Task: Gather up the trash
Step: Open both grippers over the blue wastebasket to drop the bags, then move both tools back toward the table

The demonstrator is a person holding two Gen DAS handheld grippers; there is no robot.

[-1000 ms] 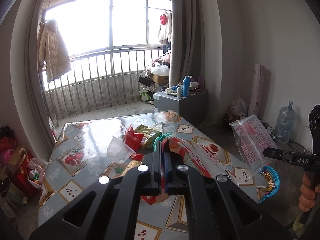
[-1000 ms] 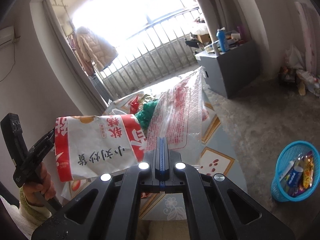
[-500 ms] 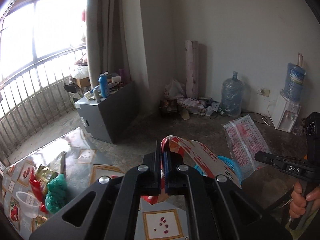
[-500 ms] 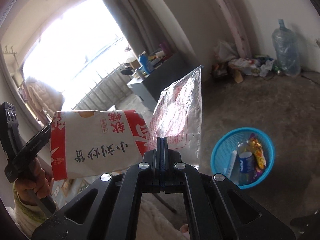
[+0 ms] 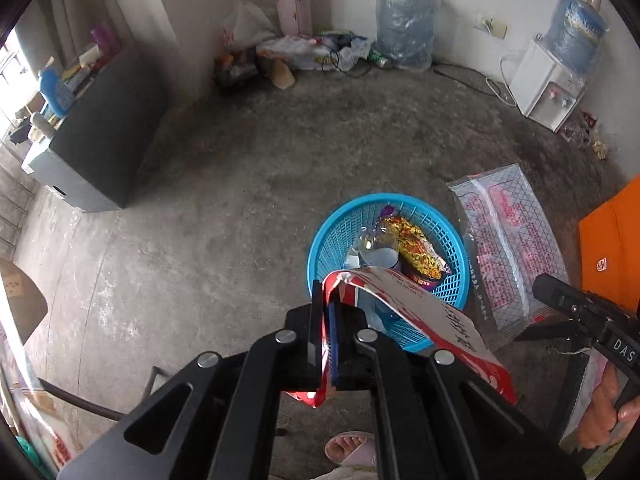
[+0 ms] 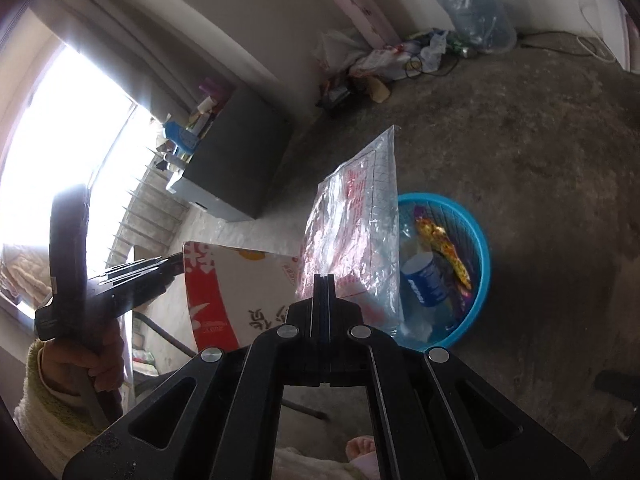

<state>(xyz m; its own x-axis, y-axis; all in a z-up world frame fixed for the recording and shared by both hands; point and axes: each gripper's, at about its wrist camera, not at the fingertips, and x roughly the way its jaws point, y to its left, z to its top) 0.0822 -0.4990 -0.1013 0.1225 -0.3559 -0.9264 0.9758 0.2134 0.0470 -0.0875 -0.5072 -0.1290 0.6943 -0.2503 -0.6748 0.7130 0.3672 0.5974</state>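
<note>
With the left gripper (image 5: 328, 344) clamped on a red-and-white wrapper (image 5: 420, 320) and the right gripper (image 6: 323, 292) pinching a clear printed bag (image 6: 356, 232), both hung near, perhaps over, the blue basket (image 5: 340, 236) at lower centre, so release seemed next.

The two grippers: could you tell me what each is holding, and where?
Left gripper: red-and-white snack bag, by its edge. Right gripper: clear plastic bag, by its edge.

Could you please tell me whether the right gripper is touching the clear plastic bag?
Touching. The right wrist view shows the right gripper shut on the lower edge of the clear plastic bag.
</note>
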